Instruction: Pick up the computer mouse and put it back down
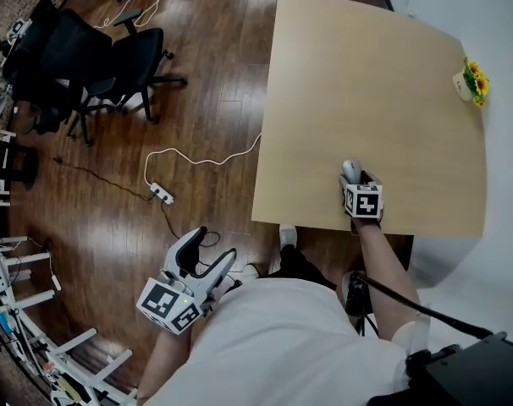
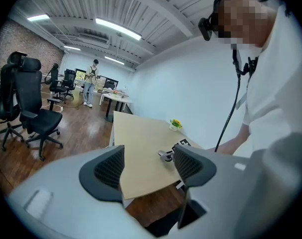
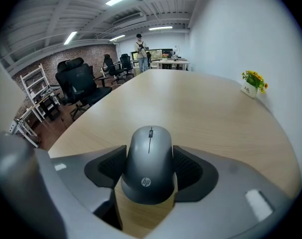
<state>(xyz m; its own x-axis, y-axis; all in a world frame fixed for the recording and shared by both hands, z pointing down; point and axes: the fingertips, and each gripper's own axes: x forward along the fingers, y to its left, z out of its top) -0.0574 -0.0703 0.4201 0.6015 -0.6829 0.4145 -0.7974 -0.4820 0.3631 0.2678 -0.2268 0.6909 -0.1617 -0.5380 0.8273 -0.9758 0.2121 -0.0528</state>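
A grey computer mouse (image 3: 150, 148) sits between the pads of my right gripper (image 3: 149, 157), and both pads press on its sides. In the head view the mouse (image 1: 351, 169) and right gripper (image 1: 353, 178) are over the light wooden table (image 1: 366, 74), close to its near edge. I cannot tell whether the mouse rests on the wood or hangs just above it. My left gripper (image 1: 211, 247) is off the table, low at the left over the floor, open and holding nothing. The left gripper view shows its jaws apart (image 2: 148, 166), with the mouse (image 2: 166, 156) far behind them.
A small pot of yellow flowers (image 1: 472, 81) stands at the table's far right edge by the white wall. Black office chairs (image 1: 96, 66) and a white power strip (image 1: 162, 194) with its cord are on the wooden floor to the left. A person (image 3: 140, 51) stands far off.
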